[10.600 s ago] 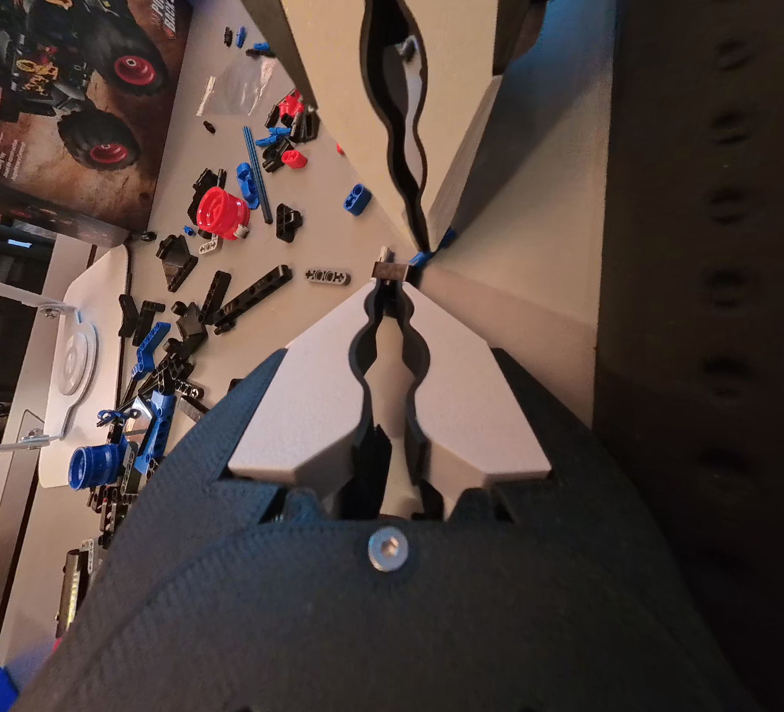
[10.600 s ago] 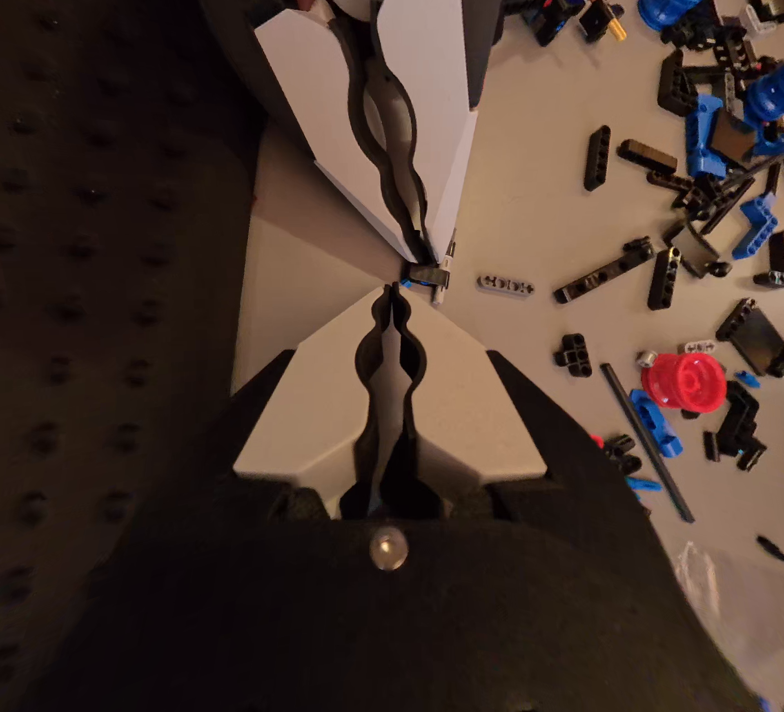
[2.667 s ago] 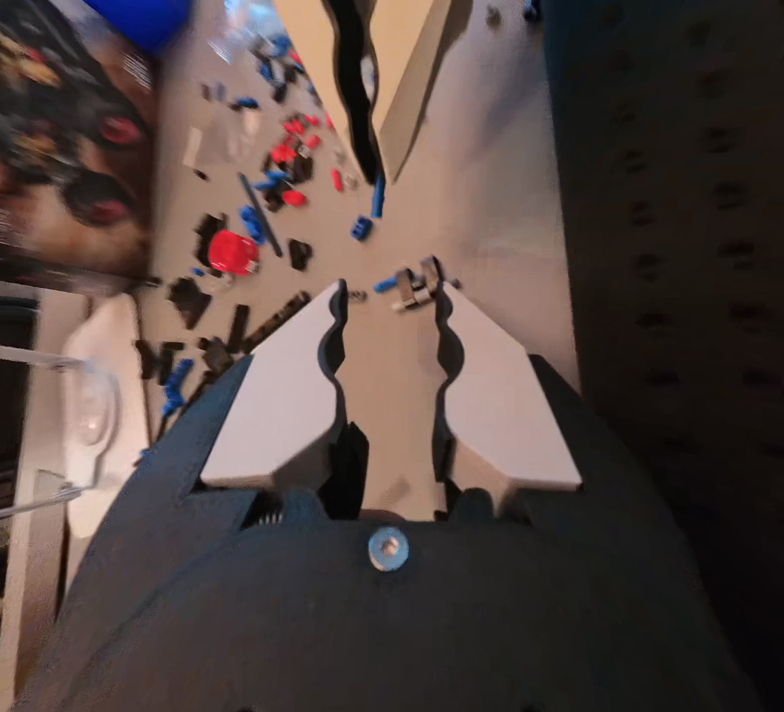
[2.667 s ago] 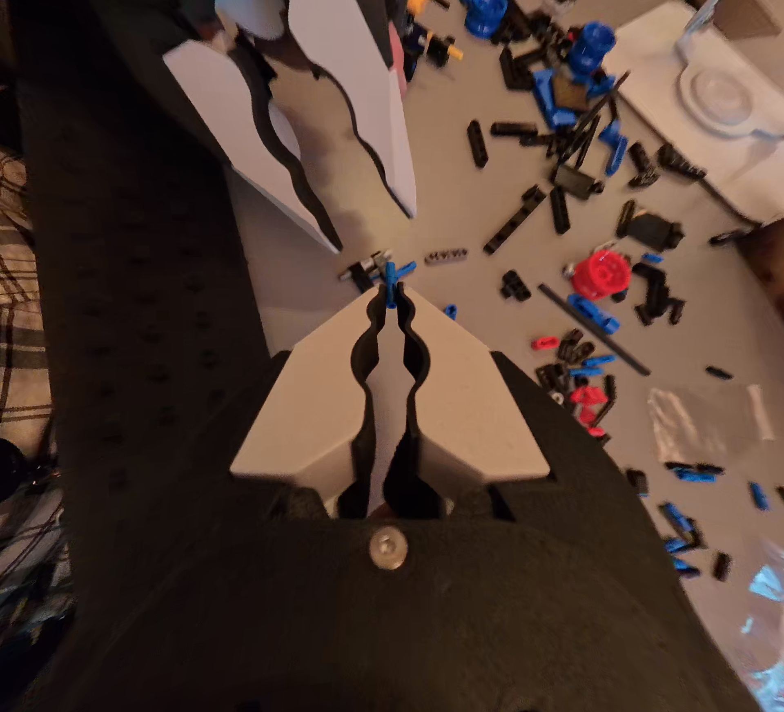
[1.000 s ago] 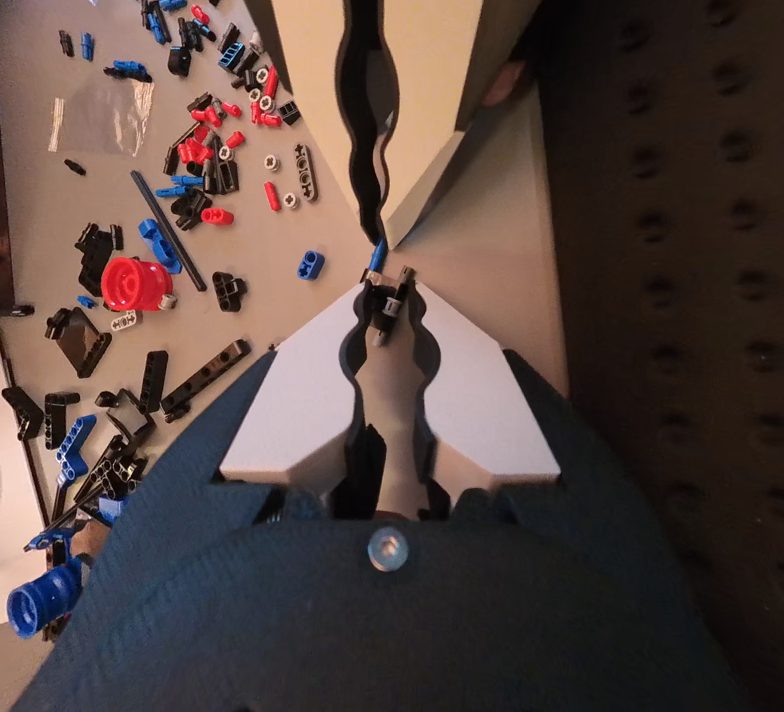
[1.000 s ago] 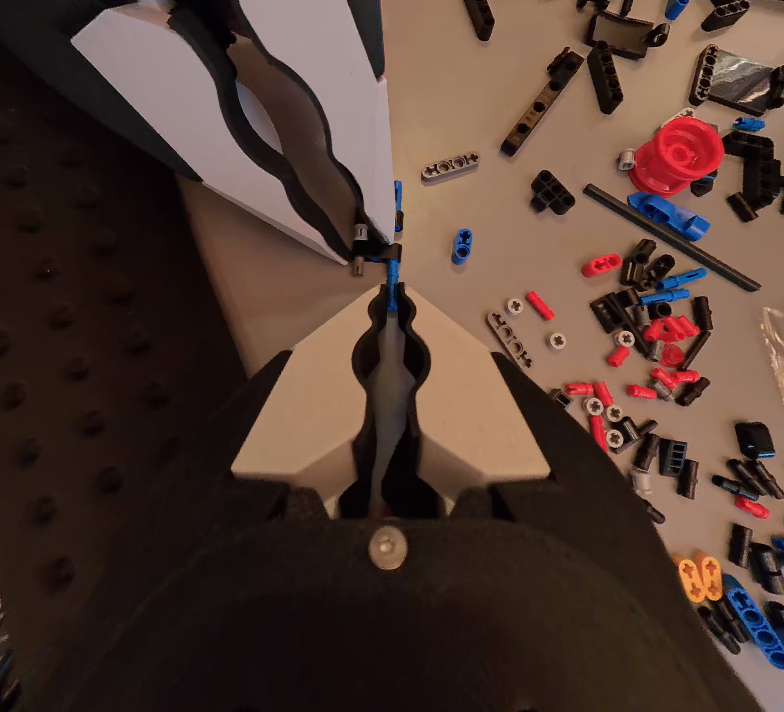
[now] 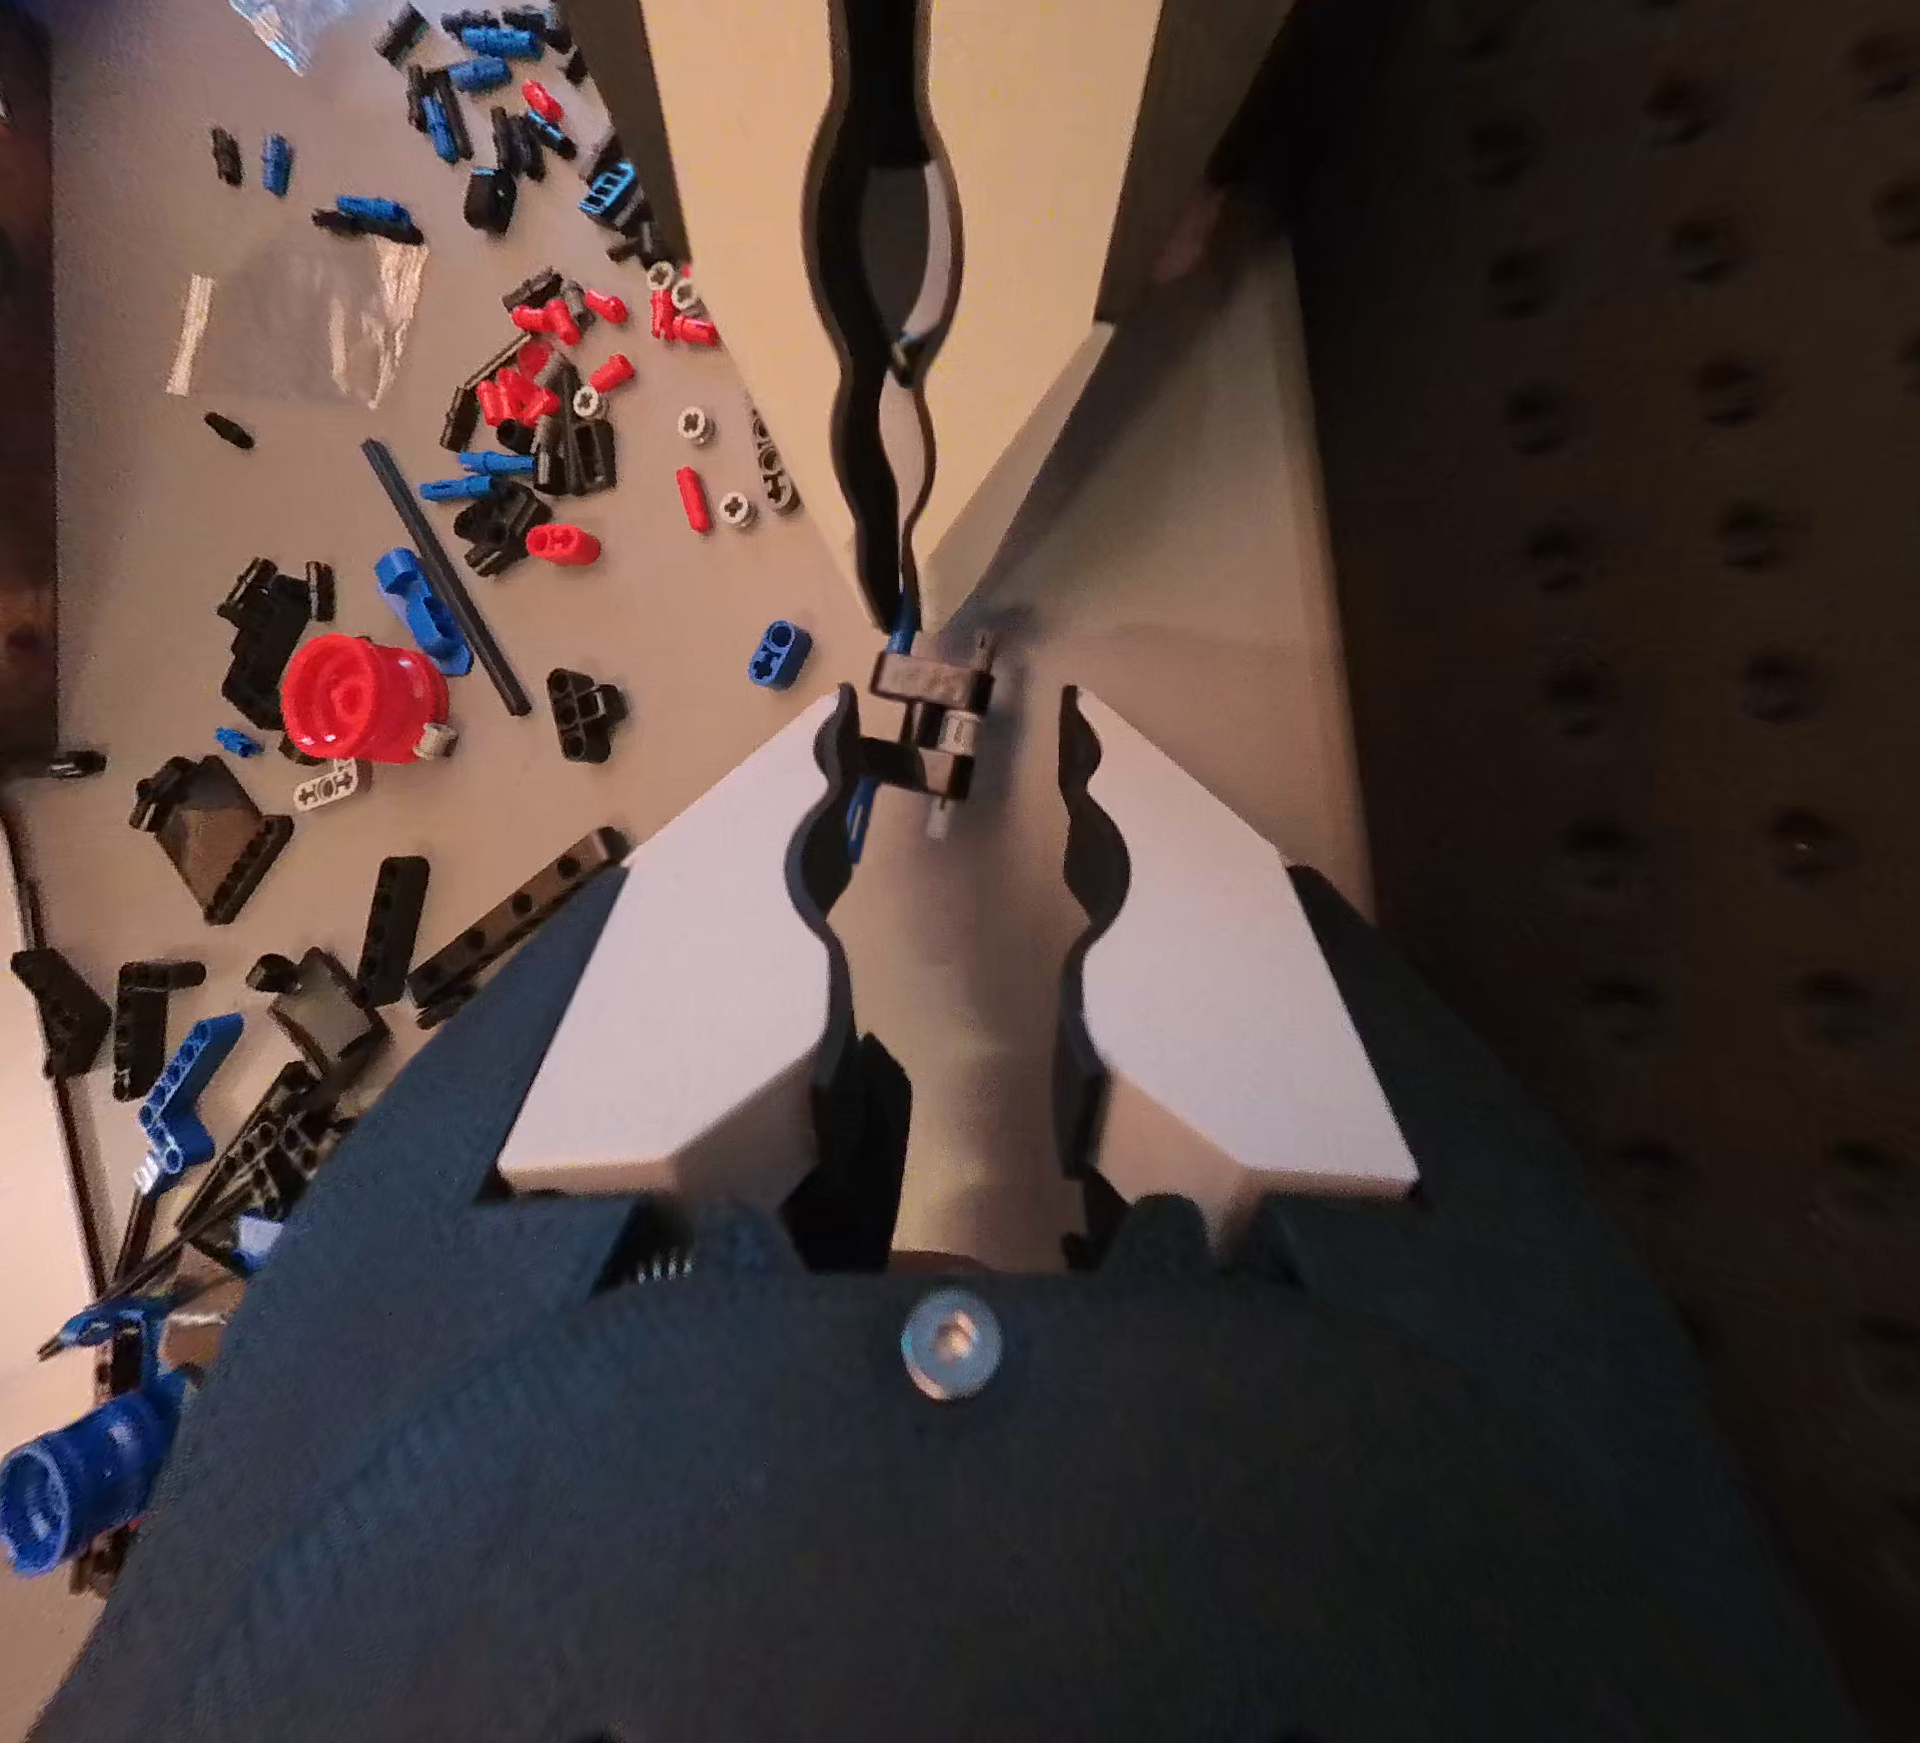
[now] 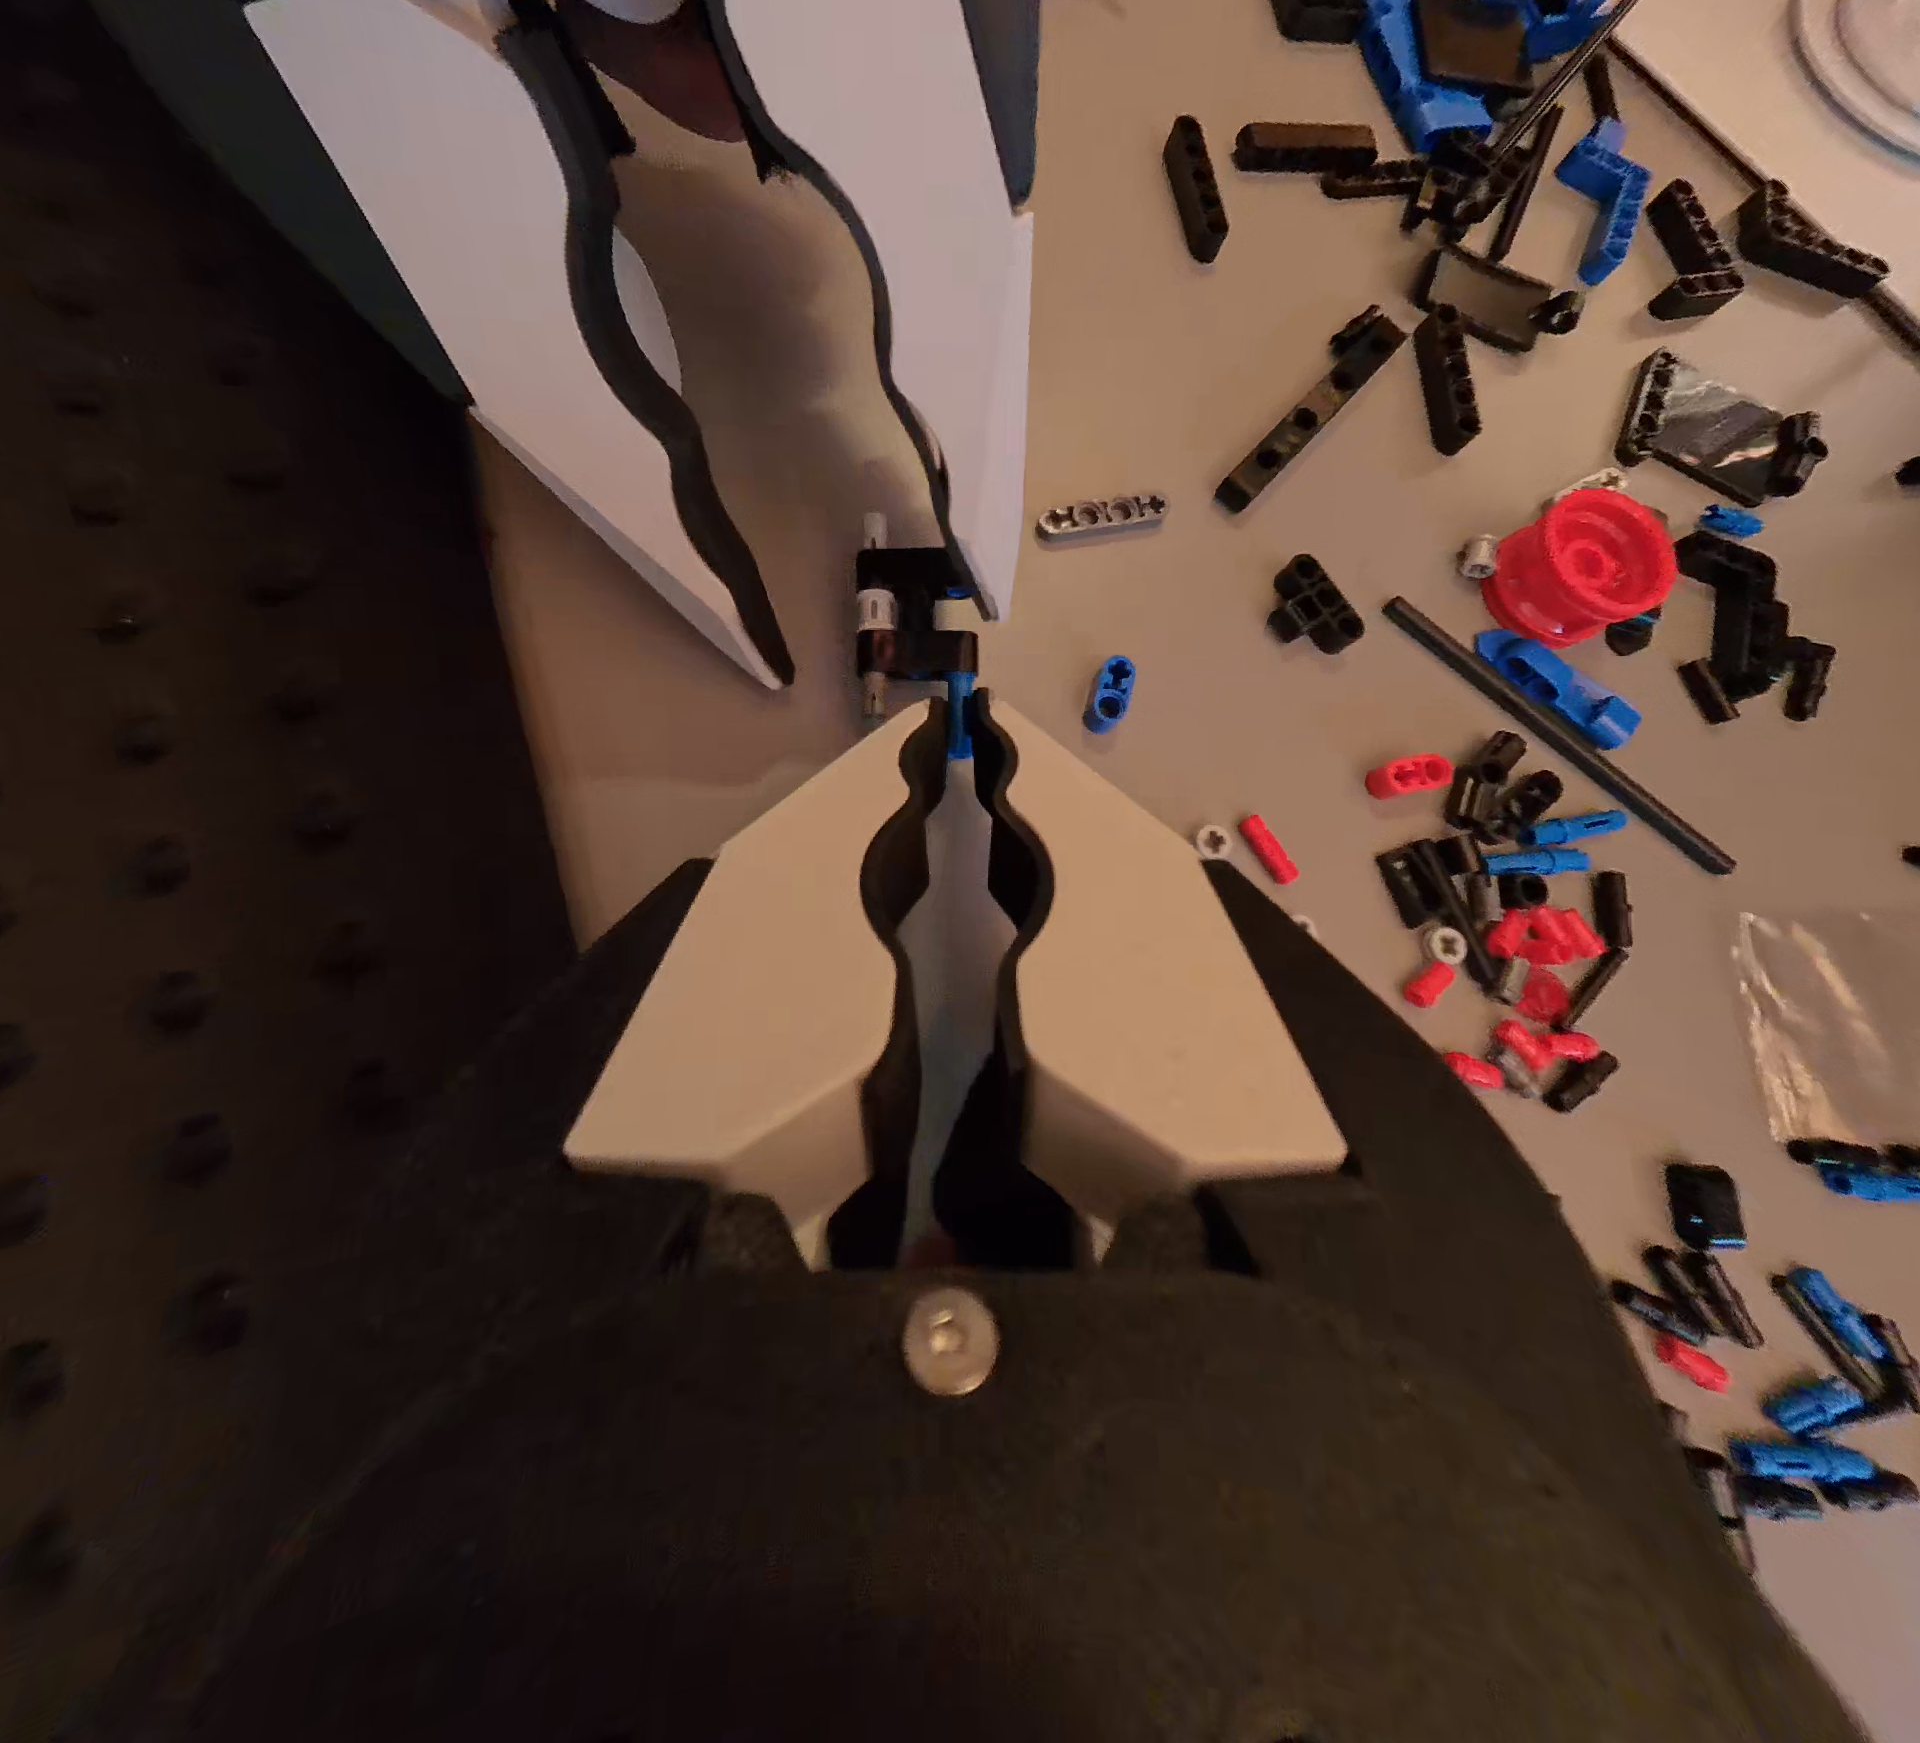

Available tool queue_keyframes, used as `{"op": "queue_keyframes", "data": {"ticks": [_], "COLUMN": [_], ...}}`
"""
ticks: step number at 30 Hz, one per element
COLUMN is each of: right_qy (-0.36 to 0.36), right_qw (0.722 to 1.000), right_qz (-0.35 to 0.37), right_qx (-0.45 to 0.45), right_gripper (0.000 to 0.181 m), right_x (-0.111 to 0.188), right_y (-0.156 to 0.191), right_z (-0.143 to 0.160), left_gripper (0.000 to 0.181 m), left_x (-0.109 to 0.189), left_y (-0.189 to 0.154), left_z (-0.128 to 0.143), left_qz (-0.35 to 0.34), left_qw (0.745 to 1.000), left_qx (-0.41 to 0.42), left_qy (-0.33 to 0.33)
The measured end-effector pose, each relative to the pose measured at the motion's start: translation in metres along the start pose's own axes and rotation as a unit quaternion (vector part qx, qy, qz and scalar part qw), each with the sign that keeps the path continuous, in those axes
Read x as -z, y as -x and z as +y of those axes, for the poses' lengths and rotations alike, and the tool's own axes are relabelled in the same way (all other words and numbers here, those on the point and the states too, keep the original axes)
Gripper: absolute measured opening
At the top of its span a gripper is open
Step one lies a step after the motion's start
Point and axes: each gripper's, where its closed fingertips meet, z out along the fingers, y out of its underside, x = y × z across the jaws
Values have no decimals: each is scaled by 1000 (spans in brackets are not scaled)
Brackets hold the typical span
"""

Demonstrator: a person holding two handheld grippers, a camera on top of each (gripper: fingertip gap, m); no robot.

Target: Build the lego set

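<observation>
Left tool spread apart, its two white fingers standing clear on either side of a small black assembly; one finger edge close against the assembly's side, contact not certain. Right tool pressed together on a blue pin, pinched at the very fingertips. Blue pin seated in the near end of the small black assembly, seen from the right wrist view just beyond the right tool and between the left tool's fingers. Assembly made of two short black pieces joined by a grey axle, with the blue pin running through on one side; whether held above the surface or resting on it, cannot tell.

Taking the small black assembly as the landmark: a loose blue connector just beside it on the surface, a flat grey beam near it, a long black beam farther out beyond the grey one. Well away from the assembly, a red wheel hub with a long black axle and a blue piece lying just by it. Farther still, a heap of small red and black pins, a clear plastic bag, and a cluster of blue and black parts toward the far edge. Dark studded panel along the side of the surface nearest the assembly.
</observation>
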Motion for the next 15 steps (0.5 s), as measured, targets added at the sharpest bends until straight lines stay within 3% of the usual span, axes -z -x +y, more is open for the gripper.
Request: {"op": "queue_keyframes", "data": {"ticks": [8, 15], "right_qy": [-18, -56], "right_qw": [1000, 998], "right_qz": [0, -4], "right_qx": [-2, -32], "right_gripper": [1, 1], "right_x": [7, 19], "right_y": [-4, -10], "right_z": [-11, -27], "left_gripper": [38, 34], "left_x": [8, 17], "left_y": [6, 27], "left_z": [-1, 6], "left_qz": [-18, -84], "left_qw": [1000, 995], "left_qx": [-21, -58], "left_qy": [-6, 5]}}
